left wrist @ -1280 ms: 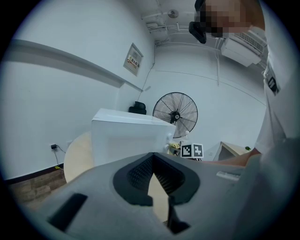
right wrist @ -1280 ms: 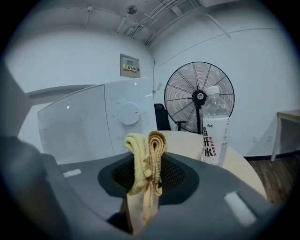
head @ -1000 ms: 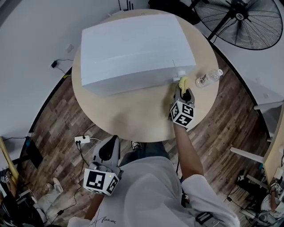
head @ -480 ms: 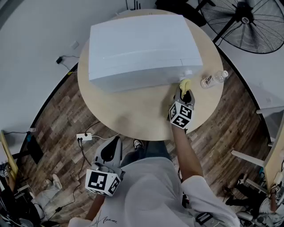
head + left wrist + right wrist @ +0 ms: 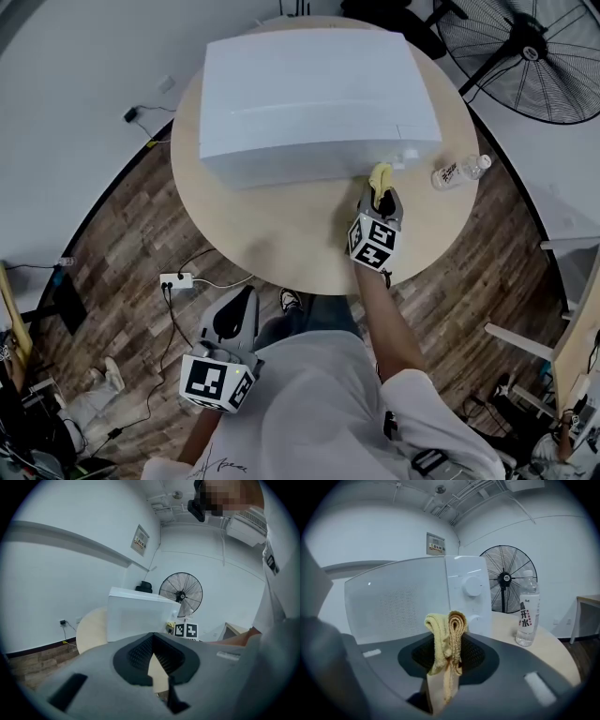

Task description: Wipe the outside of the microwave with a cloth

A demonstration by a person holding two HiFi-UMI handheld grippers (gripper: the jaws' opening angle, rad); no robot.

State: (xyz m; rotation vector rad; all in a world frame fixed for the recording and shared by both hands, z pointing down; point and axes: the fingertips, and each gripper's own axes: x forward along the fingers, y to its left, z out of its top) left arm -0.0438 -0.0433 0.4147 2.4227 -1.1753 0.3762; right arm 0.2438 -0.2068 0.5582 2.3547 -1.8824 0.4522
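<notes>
Since a second ago the right gripper (image 5: pixel 379 194) has slid left along the front of the white box-shaped microwave (image 5: pixel 314 94), away from the knob corner and farther from the clear plastic water bottle (image 5: pixel 457 172). Its jaws are closed tight on a folded yellow cloth (image 5: pixel 380 175), whose free end pokes out past the tips towards the microwave's front, at the seam between door and control panel. Whether the cloth touches the panel cannot be told.

The left gripper (image 5: pixel 242 302) has stayed low beside the person's body, off the round pale wooden table (image 5: pixel 281 234). Its jaw tips meet with nothing between them.

There is one microwave, in the middle of the table, and one cloth. One bottle stands upright on the table to the microwave's right. One black pedestal fan (image 5: pixel 534 52) stands on the floor beyond the table. There are two grippers.
</notes>
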